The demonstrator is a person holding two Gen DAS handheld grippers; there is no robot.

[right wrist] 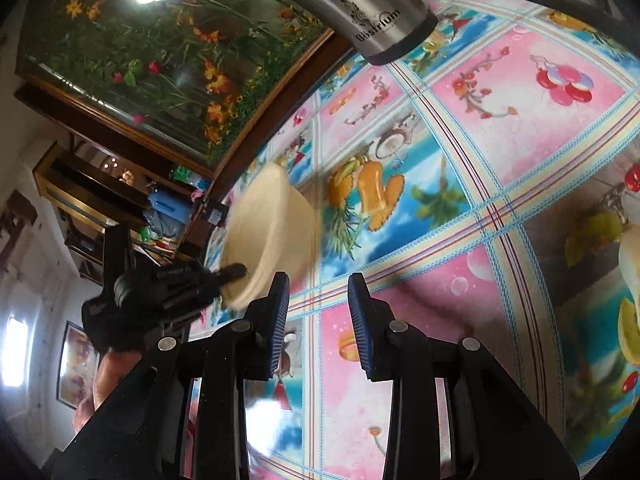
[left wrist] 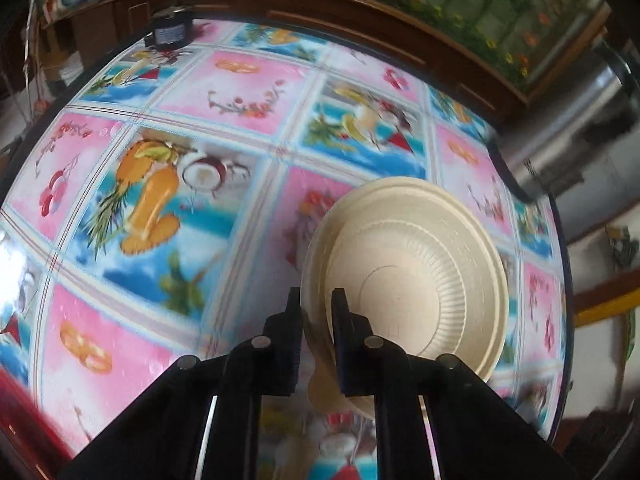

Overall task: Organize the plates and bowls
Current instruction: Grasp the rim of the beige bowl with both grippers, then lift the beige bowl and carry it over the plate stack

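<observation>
Left gripper [left wrist: 317, 300], black two-finger, clenched on the near rim of a cream ribbed disposable bowl [left wrist: 404, 276]; one finger inside the rim, one outside. Bowl tipped on edge, open side toward the left wrist camera, over a round table under a glossy fruit-print tablecloth [left wrist: 168, 184], right of centre. Right gripper [right wrist: 319, 286], blue-padded, released, nothing between its pads, above the cloth. From its view the bowl [right wrist: 272, 236] sits left and farther off, blurred. Beyond: a brushed steel lettered flask [right wrist: 360, 12] at the far table edge
</observation>
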